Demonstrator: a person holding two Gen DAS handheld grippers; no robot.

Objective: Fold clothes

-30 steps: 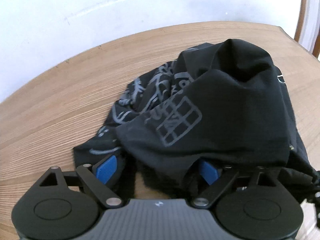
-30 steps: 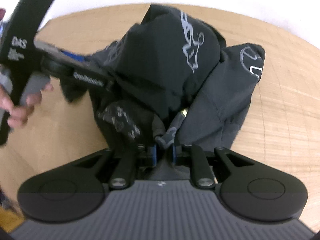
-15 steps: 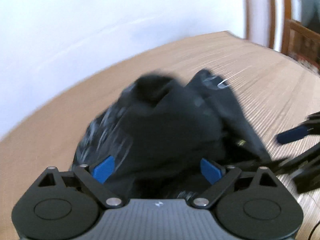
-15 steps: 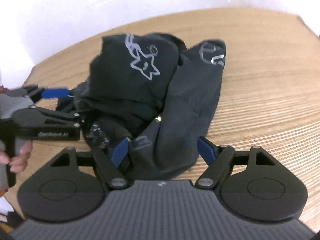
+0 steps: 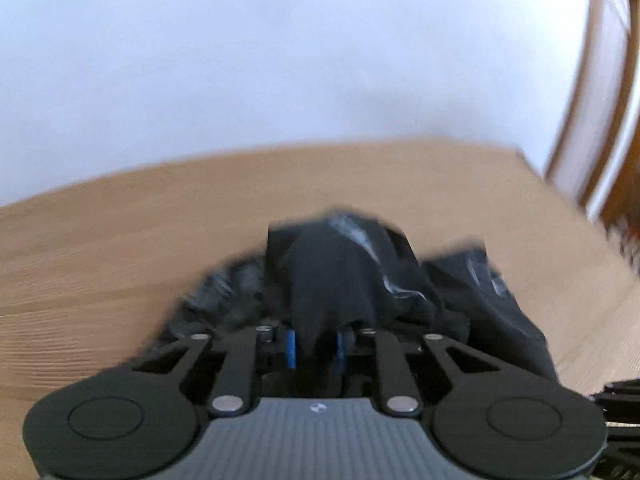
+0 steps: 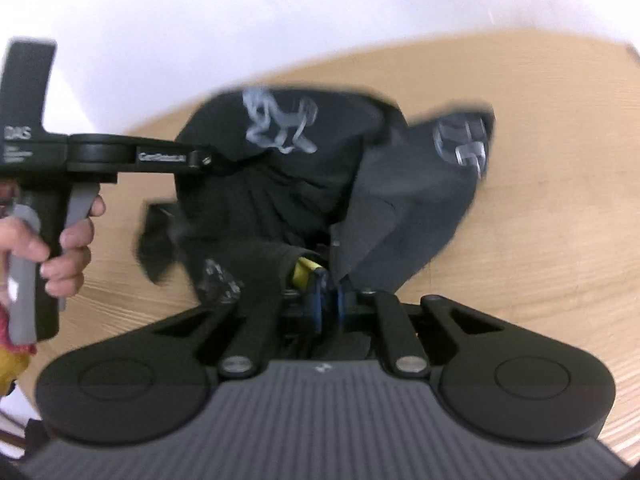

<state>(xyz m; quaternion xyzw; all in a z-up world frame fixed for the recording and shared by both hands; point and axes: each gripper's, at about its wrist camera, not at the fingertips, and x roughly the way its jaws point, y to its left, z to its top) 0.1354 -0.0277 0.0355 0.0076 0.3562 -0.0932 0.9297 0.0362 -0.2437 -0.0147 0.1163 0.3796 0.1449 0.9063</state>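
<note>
Left wrist view shows the left gripper at the bottom centre of the frame, its blue-padded fingers drawn close together and clamped on a fold of the black garment. The garment is bunched in a heap in the middle of the frame, on the wooden table, with pale printed marks across its top. Blur softens the cloth edges. A white wall fills the upper half, and a wooden frame runs down the right edge.

Right wrist view puts the right gripper at the lower centre, its blue fingers nearly together and pinching black garment cloth, with a yellow tag just beside them on the left. The garment spreads from centre to upper right over the wooden table, bearing grey printed figures. At the left of this frame, a hand grips the handle of the left gripper, whose tip is touching the garment's left side.
</note>
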